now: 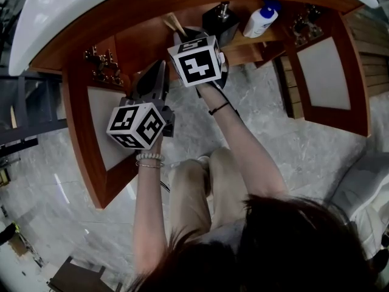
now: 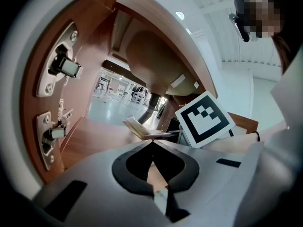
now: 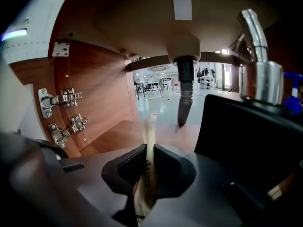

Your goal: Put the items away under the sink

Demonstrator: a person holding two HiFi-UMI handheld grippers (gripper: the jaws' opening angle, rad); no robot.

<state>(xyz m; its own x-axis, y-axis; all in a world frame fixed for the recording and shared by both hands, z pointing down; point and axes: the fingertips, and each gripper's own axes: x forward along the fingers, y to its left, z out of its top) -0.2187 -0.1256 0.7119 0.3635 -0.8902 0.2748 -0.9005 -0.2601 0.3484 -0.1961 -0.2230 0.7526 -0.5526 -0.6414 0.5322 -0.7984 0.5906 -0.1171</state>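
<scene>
My right gripper (image 3: pixel 147 167) is shut on a thin paper-wrapped packet (image 3: pixel 150 137) that stands up from its jaws. In the head view the right gripper (image 1: pixel 185 36) reaches into the open cabinet under the sink, and the packet (image 1: pixel 175 23) pokes out over the wooden shelf (image 1: pixel 143 41). A black pump dispenser (image 1: pixel 220 20) stands just right of it, large in the right gripper view (image 3: pixel 251 145). A white bottle with a blue cap (image 1: pixel 261 20) stands further right. My left gripper (image 1: pixel 160 66) hovers at the cabinet's front; its jaws (image 2: pixel 152 144) meet at the tips with nothing between them.
Both cabinet doors stand open: the left door (image 1: pixel 91 132) and the right door (image 1: pixel 328 72), with metal hinges (image 3: pixel 59 98) on the side wall. The grey drain pipe (image 3: pixel 184 96) comes down at the shelf's middle. The white basin rim (image 1: pixel 67 5) overhangs the cabinet.
</scene>
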